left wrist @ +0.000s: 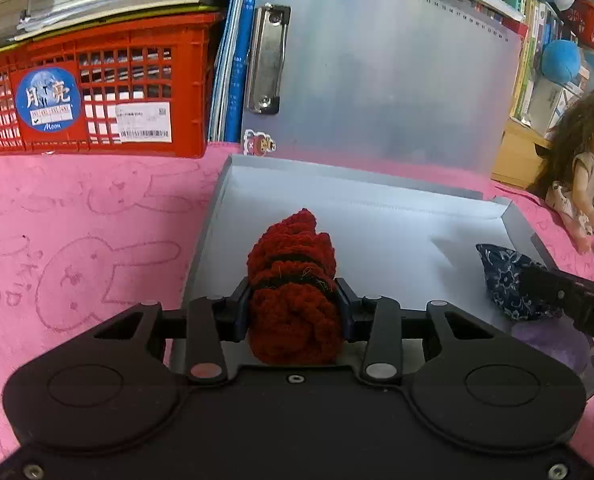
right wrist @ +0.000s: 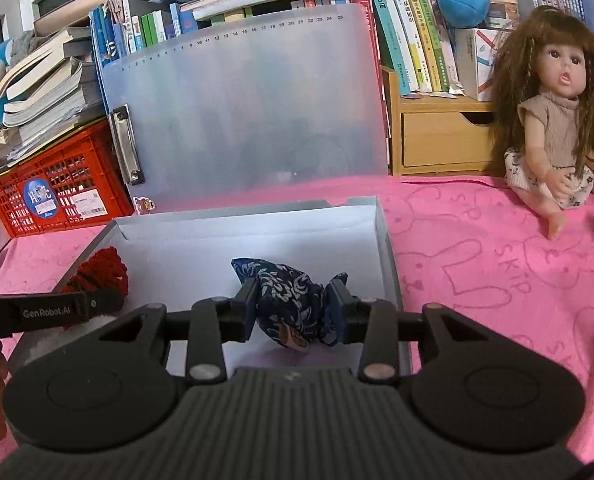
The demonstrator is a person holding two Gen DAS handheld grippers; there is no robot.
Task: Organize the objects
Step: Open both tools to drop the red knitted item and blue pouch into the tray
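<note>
A shallow grey box [left wrist: 377, 216] lies open on the pink cloth, its translucent lid [right wrist: 241, 120] standing upright behind it. My left gripper [left wrist: 293, 296] is shut on a red knitted piece with black stripes [left wrist: 293, 248], held over the box's left front part. My right gripper [right wrist: 293, 296] is shut on a dark blue patterned pouch [right wrist: 273, 276], low over the box's right front part. From the left wrist view the pouch [left wrist: 501, 276] shows at the right, partly hidden by the right gripper's finger [left wrist: 569, 300]. From the right wrist view the red knit [right wrist: 105, 272] shows at the left.
A red plastic crate [left wrist: 97, 92] topped with books stands back left. A long-haired doll [right wrist: 553, 120] sits on the pink cloth [right wrist: 497, 280] at the right, before a wooden drawer unit [right wrist: 437, 140] and shelves of books. Blue plush toys rest above.
</note>
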